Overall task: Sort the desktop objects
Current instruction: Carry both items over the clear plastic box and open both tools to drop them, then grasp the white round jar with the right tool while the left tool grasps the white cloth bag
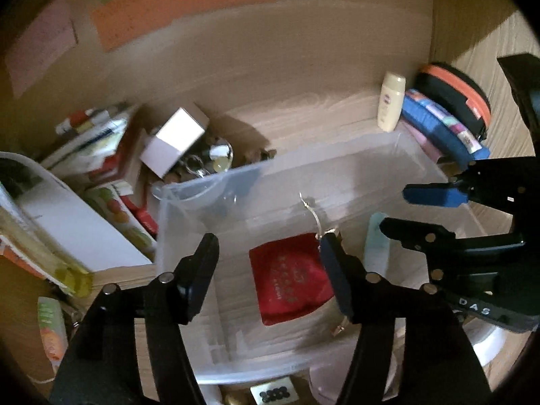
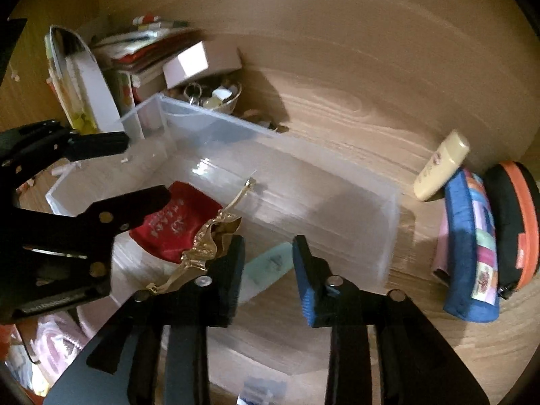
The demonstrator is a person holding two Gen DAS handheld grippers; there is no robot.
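Both grippers hang over the clear plastic bin sitting on the wooden tabletop. The left gripper has its fingers spread wide with nothing pinched between them, though a crinkly gold ribbon runs right alongside its right finger; can't tell if it's snagged on it or just lying there. The right gripper also has its fingers apart, blue pads showing, holding nothing.

Inside the bin there's a red pouch with white lettering lying flat on the bottom, and the gold ribbon seems to come off its top edge. Next to the pouch, toward the right side, lies a pale mint tube.

Outside the bin: a cream bottle stands by the far right corner, with a blue patchwork pouch and a black-and-orange zip case beside it. On the far left there's a messy stack of books, a small white box and a glass bowl of odds and ends just behind the bin.
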